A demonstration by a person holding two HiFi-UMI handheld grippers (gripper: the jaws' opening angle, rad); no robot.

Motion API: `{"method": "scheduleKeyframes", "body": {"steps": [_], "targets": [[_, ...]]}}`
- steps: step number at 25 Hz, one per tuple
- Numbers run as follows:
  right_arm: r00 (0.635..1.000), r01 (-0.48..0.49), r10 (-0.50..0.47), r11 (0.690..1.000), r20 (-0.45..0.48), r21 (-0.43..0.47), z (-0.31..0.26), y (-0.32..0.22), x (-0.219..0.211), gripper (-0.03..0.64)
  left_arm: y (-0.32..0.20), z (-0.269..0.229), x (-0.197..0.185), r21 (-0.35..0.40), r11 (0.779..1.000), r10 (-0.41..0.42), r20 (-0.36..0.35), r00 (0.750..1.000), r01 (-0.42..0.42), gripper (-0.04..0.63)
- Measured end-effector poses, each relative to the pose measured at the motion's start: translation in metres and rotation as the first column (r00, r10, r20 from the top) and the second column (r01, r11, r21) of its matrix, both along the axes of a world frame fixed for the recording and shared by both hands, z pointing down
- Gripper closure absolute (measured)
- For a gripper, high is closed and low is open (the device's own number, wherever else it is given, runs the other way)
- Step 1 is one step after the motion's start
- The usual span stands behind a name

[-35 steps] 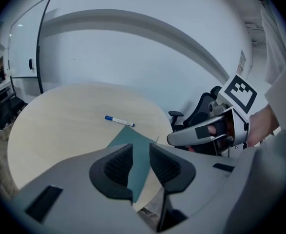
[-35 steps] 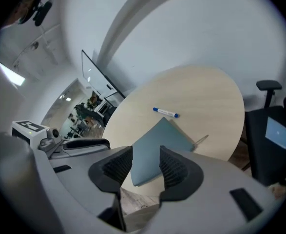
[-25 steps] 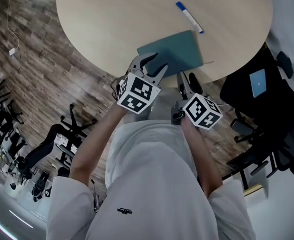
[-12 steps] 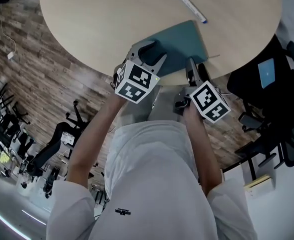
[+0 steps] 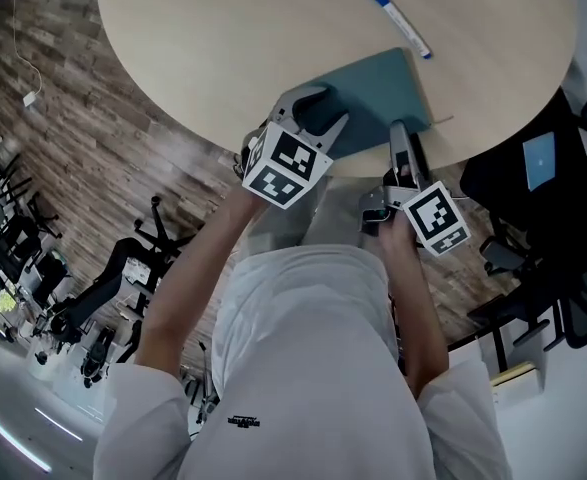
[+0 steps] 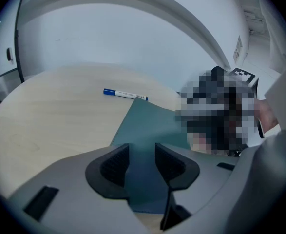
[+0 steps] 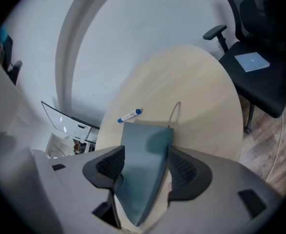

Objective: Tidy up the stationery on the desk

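At the near rim of the round pale wooden counter [image 5: 223, 48] we find the flat teal rectangular notebook [image 5: 378, 88], lying closed. Its long sides run on a slant in the head view, from low left up to high right, and one short end sits close to the counter's edge in front of us.

Beyond it, well apart, lies the white marker pen with a blue cap [image 5: 398, 20]. Its long axis crosses the notebook's slant, cap end pointing away to the far left.

Now the left gripper [image 5: 328, 108]: it hangs over the notebook's near left part. Its jaws have just been opening and stand wide. In the left gripper view the teal cover shows in the gap, pads clear of it.

Over to the right gripper [image 5: 403, 133], at the notebook's near right side by the counter's edge. Its jaws have just been opening too, and they are spread wide. In the right gripper view a corner of the notebook reaches in between them, and neither pad presses on it.
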State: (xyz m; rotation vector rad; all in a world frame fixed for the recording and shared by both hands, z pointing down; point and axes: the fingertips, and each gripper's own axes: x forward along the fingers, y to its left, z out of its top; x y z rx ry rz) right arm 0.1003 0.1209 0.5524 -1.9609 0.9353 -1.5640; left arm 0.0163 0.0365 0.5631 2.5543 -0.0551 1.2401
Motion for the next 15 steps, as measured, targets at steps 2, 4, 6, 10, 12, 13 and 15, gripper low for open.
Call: {"method": "scheduleKeyframes", "body": {"steps": [2, 4, 6, 10, 12, 13, 15], "targets": [[1.000, -0.017, 0.016, 0.998, 0.017, 0.054, -0.005, -0.001, 0.001, 0.349, -0.001, -0.001, 0.000, 0.011, 1.000, 0.002, -0.006, 1.000, -0.002, 0.425], [0.999, -0.026, 0.022, 0.993, 0.036, 0.111, -0.010, -0.002, 0.002, 0.350, -0.002, -0.001, -0.001, 0.011, 1.000, -0.001, -0.010, 1.000, 0.001, 0.425], [0.999, -0.022, 0.015, 0.989, 0.052, 0.145, -0.011, -0.002, 0.003, 0.350, -0.002, 0.000, 0.000, 0.001, 1.000, -0.007, -0.011, 1.000, 0.007, 0.425], [0.998, -0.018, 0.008, 0.990, 0.069, 0.143, -0.005, -0.006, 0.009, 0.350, -0.004, 0.001, 0.000, -0.010, 1.000, -0.023, -0.014, 1.000, 0.023, 0.425], [0.996, -0.048, 0.036, 0.989, 0.086, 0.143, -0.005, -0.007, 0.016, 0.351, -0.006, 0.000, 0.001, -0.014, 0.999, -0.039, -0.016, 0.999, 0.039, 0.424], [0.994, -0.061, 0.046, 0.986, 0.098, 0.157, -0.006, -0.009, 0.021, 0.351, -0.007, -0.001, 0.002, -0.012, 0.999, -0.045, -0.017, 0.999, 0.045, 0.424], [0.987, -0.090, 0.063, 0.978, 0.145, 0.190, -0.006, -0.015, 0.027, 0.353, -0.012, -0.003, 0.003, -0.006, 0.999, -0.053, -0.019, 0.998, 0.053, 0.424]]}}
